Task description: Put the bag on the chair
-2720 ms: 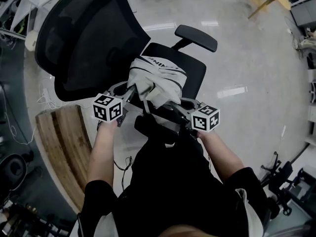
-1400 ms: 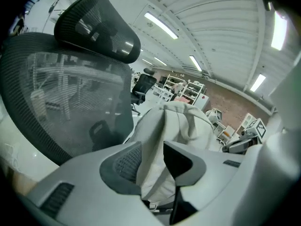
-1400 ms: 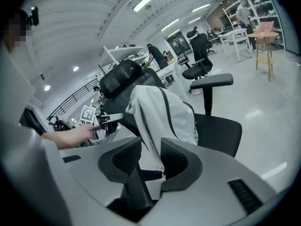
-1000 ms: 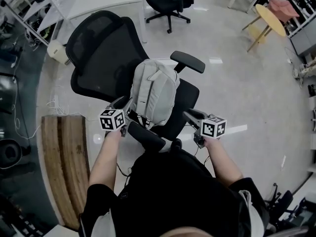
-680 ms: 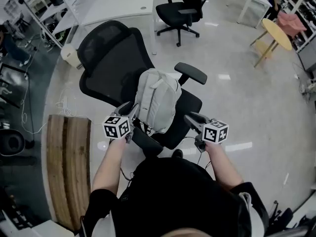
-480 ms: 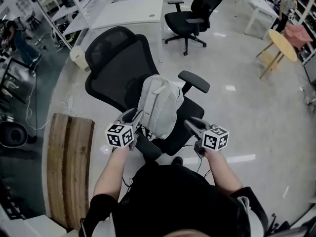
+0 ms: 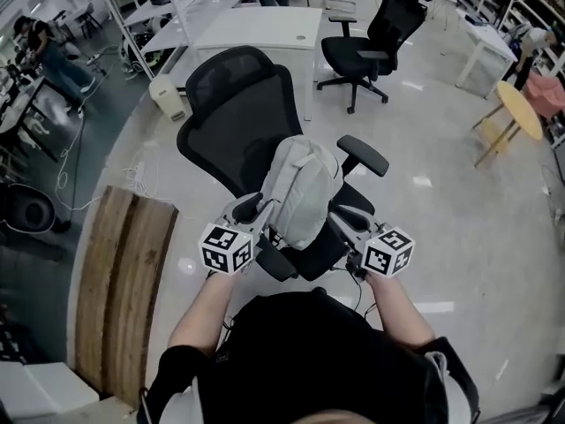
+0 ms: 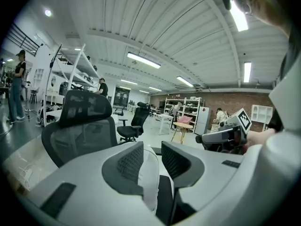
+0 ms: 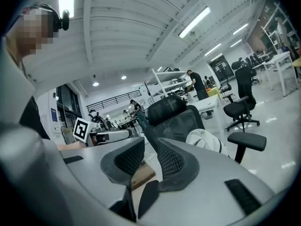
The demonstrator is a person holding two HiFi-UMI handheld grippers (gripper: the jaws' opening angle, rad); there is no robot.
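A light grey bag (image 7: pixel 300 193) stands upright on the seat of a black mesh chair (image 7: pixel 238 104), leaning on its backrest. My left gripper (image 7: pixel 252 208) sits by the bag's lower left side. Its jaws are closing with nothing pressed between them. In the left gripper view the bag (image 8: pixel 149 182) shows through the gap of that gripper (image 8: pixel 151 149). My right gripper (image 7: pixel 342 221) is by the seat's right side, near the armrest. Its jaws (image 9: pixel 150 145) are also closing on nothing, and the bag (image 9: pixel 207 139) lies to their right.
A wooden board (image 7: pixel 124 281) lies on the floor to the left. Behind the chair stand a white desk (image 7: pixel 256 29), a second black office chair (image 7: pixel 375 34) and a round yellow table (image 7: pixel 519 109). People stand at the far left by shelving.
The bag, earlier held over the seat by both grippers, now stands free against the backrest. Both grippers have drawn back toward the person, and the view has lifted to show more room.
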